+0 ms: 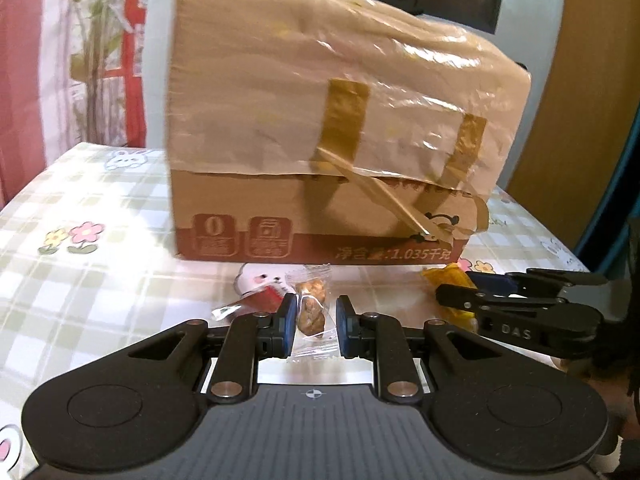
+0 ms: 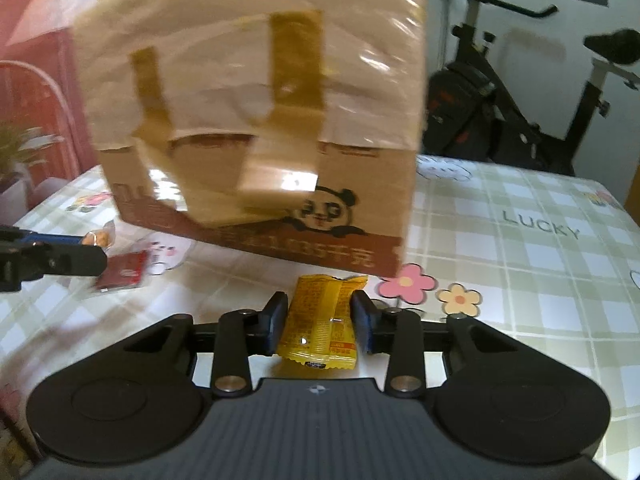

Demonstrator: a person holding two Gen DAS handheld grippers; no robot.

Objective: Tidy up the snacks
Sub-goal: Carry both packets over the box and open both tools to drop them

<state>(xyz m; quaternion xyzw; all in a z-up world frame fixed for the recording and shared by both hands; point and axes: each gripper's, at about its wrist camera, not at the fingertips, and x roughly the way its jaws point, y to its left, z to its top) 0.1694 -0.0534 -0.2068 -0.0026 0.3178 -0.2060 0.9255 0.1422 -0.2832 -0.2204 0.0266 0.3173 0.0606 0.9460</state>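
A clear-wrapped snack (image 1: 311, 312) with brown pieces inside is clamped between the pads of the left tongs (image 1: 316, 322), and in the right wrist view it is seen lifted clear of the table (image 2: 520, 240). A yellow packet (image 2: 320, 320) is pinched at its sides by the right tongs (image 2: 320, 322); its lower end appears raised, though whether its far end rests on the cloth cannot be told. A tall cardboard box (image 1: 320, 120), taped and wrapped in film, stands just behind both snacks (a panda is printed low on its front). Two items are left on the table close to the box's base: a red packet (image 2: 124, 274) and a white bunny-faced packet (image 1: 260, 278) touching it.

The step in hand is judged to be pickup, with one snack taken in each hand and nothing yet put away. No tray or open bin is shown, so the destination cannot be named; the box is a likely candidate, but its top is out of view and whether it is open cannot be told. The next move calls for both snacks to be raised well clear and carried without being knocked against the box's front. Thin wrappers are likely to slip, so a steady clamp is called for.
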